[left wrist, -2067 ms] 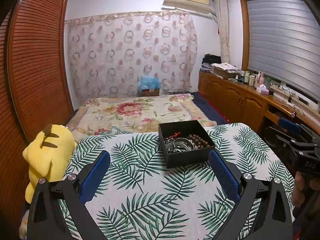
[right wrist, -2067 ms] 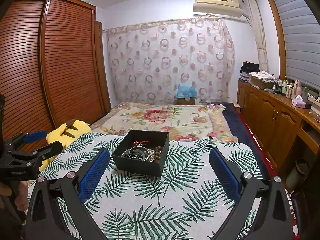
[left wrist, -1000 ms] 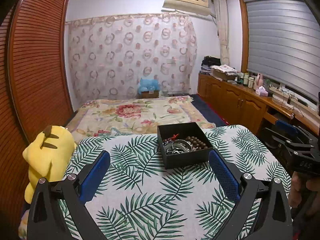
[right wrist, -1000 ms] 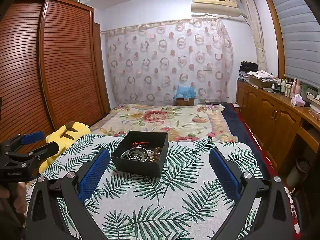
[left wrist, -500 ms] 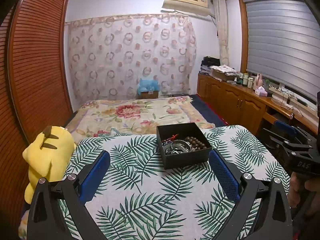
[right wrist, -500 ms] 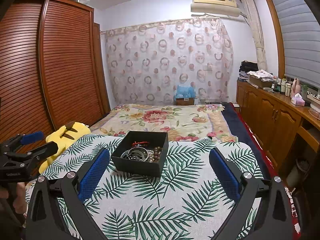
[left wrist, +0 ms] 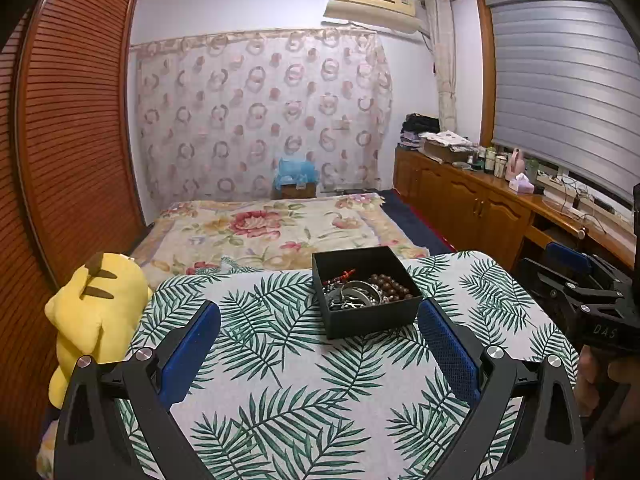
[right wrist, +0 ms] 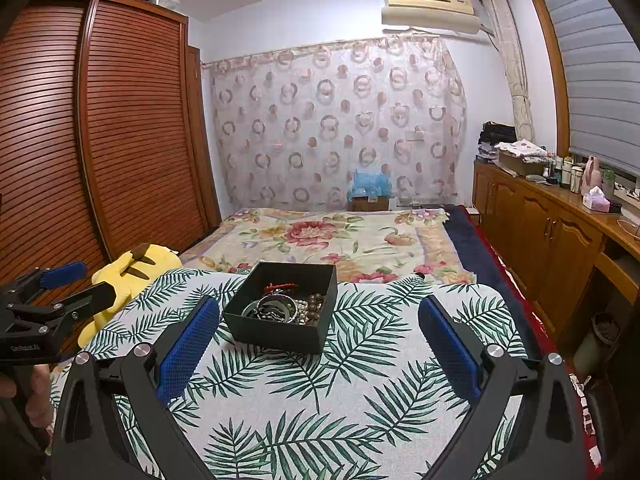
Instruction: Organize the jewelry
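Observation:
A black open box (left wrist: 372, 322) stands on the palm-leaf tablecloth (left wrist: 280, 380). It holds a silver bangle (left wrist: 354, 294), brown wooden beads (left wrist: 390, 284), a red piece and tangled chains. In the right wrist view the box (right wrist: 280, 332) sits ahead and left, with the bangle (right wrist: 276, 307) inside. My left gripper (left wrist: 318, 316) is open and empty, hovering short of the box. My right gripper (right wrist: 318, 314) is open and empty, the box near its left finger. Each gripper shows in the other's view, at the right edge (left wrist: 576, 280) and at the left edge (right wrist: 52, 288).
A yellow plush toy (left wrist: 92, 304) lies at the table's left edge. A bed with a floral cover (left wrist: 264, 232) lies beyond the table. A wooden cabinet (left wrist: 480, 208) with bottles runs along the right wall. A slatted wardrobe (right wrist: 100, 140) stands left.
Both grippers stay open and almost still. The left view has drifted slightly, so the box sits a little further left in it.

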